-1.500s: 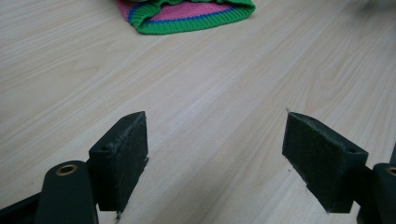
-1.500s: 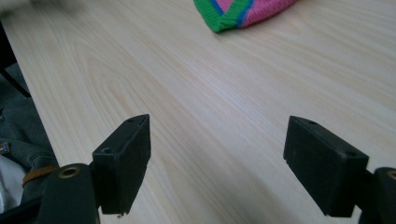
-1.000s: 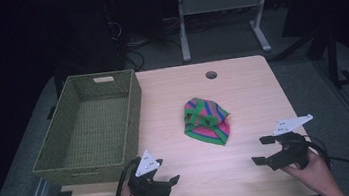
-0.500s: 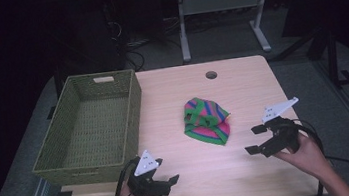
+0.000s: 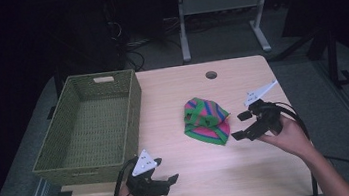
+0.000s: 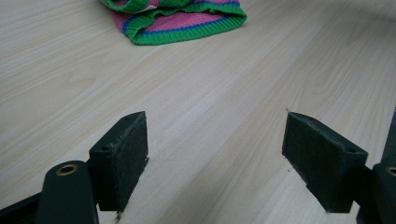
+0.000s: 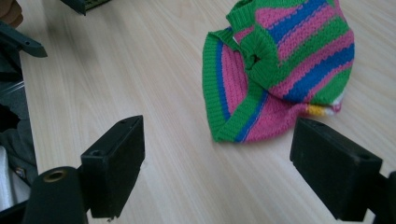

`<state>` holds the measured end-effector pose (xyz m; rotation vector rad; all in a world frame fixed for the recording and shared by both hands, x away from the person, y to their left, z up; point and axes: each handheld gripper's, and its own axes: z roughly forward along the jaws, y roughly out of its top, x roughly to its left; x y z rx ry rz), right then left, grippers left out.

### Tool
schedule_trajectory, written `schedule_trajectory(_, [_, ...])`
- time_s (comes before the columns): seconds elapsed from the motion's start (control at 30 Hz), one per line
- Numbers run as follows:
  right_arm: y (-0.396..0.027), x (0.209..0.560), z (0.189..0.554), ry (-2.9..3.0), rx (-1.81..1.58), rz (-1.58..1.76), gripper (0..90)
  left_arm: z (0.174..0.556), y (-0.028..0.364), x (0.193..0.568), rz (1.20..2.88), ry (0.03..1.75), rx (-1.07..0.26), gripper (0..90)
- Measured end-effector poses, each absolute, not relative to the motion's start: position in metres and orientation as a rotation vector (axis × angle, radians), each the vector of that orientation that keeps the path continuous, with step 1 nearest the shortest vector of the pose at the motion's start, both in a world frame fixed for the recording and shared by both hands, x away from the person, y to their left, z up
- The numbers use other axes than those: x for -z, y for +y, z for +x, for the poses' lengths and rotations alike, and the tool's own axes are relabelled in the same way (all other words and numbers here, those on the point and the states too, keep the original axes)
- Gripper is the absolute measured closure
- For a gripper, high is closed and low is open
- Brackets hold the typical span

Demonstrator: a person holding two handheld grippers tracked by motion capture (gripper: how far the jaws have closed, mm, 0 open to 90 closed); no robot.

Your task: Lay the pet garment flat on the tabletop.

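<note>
The step in hand looks like a reach for the striped knitted hat (image 5: 206, 120), which lies crumpled near the middle of the surface (image 5: 193, 186), well apart from the woven basket (image 5: 89, 131) at the left. The right claw (image 5: 244, 125) sits just beside the hat's near right edge, its jaws spread wide and holding nothing. In the right gripper view the green ribbed brim (image 7: 219, 114) lies ahead, between the two jaws but not yet touched. To do this well, the claw should likely come low over the surface and slide forward until the jaws straddle a thick fold of the brim, then close on doubled fabric rather than a single loose layer, which could slip out on the lift. The left claw (image 5: 167, 183) rests at the near edge of the surface, also wide open and empty, with the hat some way off ahead of it.
</note>
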<state>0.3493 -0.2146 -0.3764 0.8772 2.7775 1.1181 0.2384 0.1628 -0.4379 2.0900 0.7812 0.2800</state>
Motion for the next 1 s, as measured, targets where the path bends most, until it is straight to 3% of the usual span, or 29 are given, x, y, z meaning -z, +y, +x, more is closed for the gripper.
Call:
schedule_trajectory(0.5, [-0.185,0.365,0.375,2.809,-1.07,0.829,17.5,0.239,0.163,0.438,2.083,0.776,-0.277,22.1])
schedule_trajectory(1.0, [-0.166,0.378,0.41,2.829,-0.991,0.852,17.5,0.237,0.162,0.436,2.082,0.768,-0.278,22.2])
